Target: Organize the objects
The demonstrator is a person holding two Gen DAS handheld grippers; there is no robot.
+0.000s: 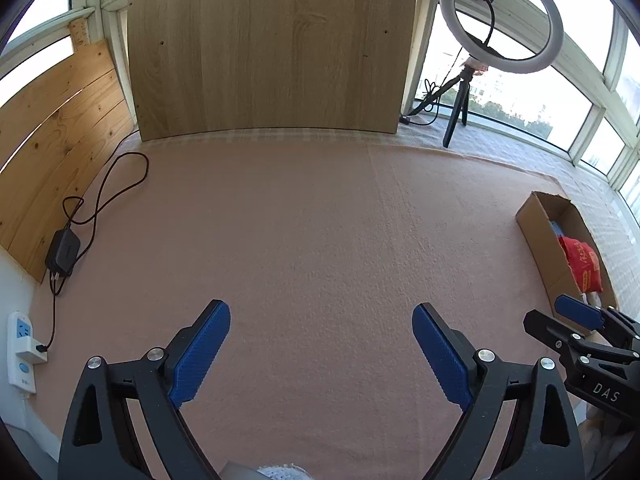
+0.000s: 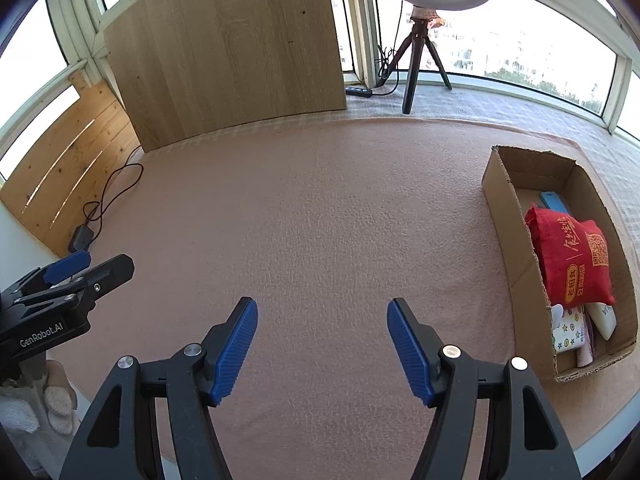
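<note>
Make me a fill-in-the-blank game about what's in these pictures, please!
1. The red bag lies inside the cardboard ____.
2. Both the left hand-held gripper and the right hand-held gripper are ____, holding nothing.
3. The ring light stands on a small black ____.
4. The cloth covering the table is ____.

Missing words: box; open; tripod; pink

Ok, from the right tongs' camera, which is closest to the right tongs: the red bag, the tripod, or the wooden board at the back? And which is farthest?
1. Red bag, in the box to the right of the right tongs.
2. and 3. Wooden board, back left, and tripod, back right by the window: too close to call.
</note>
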